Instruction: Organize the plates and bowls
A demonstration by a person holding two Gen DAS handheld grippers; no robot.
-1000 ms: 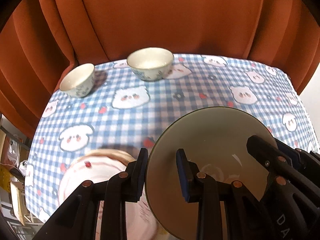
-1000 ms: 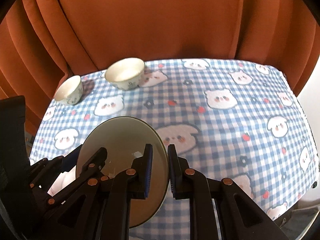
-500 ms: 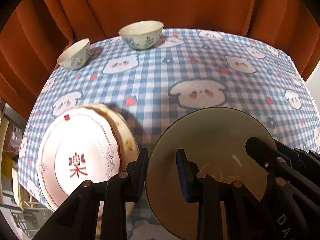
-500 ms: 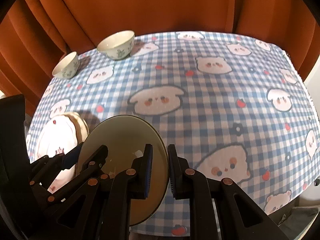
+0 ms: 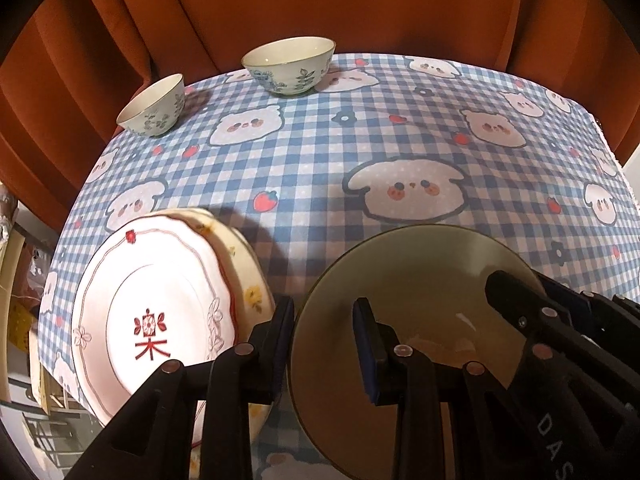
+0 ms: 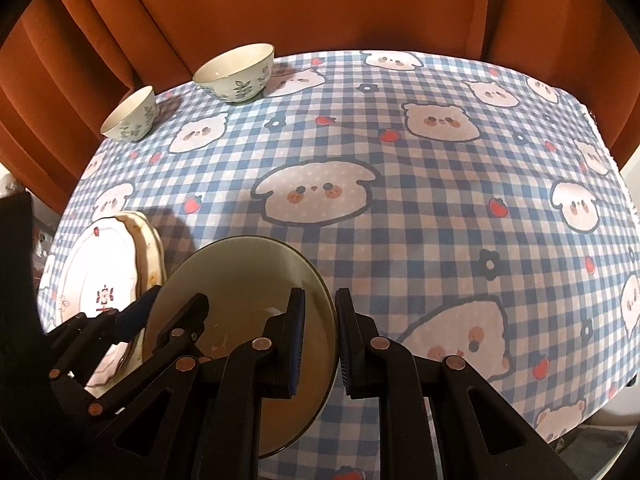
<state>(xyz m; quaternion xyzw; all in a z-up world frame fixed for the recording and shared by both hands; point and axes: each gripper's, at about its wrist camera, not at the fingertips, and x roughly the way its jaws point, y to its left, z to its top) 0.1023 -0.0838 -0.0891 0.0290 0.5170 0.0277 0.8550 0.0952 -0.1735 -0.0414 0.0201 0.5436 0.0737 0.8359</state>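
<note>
1. Both tongs gripped one olive-green plate [image 6: 240, 300], held clear of the worktop [image 6: 420, 208] near its front edge. The left tongs [image 5: 324, 344] were clamped on the plate's left rim, one finger outside, one inside; the right tongs [image 6: 320, 340] were pinched on the opposite rim.

2. The plate sat tilted in both views. Its underside was hidden, so I could not tell how far it stood above the cloth.

3. A stack of plates lay at front left: a white plate with a red character [image 5: 152, 308] on top of a cream plate with yellow flowers [image 5: 248, 280]. The top plate sat off-centre on the lower one. The green plate was just beside this stack, to its right.

4. Two bowls stood at the far left of the worktop: a small bowl [image 5: 154, 106] and a larger leaf-patterned bowl [image 5: 290, 66], near each other but apart.

5. Judged step: carrying the green plate to the stack. Done well, both sides would move together, level, so neither rim twists out of its grip.

6. Suggested approach: come over the stack from above, centre, lower flat, then open both tongs only once the plate rests.

7. Risk: a sideways approach could nudge the already-shifted top plate toward the worktop edge.
</note>
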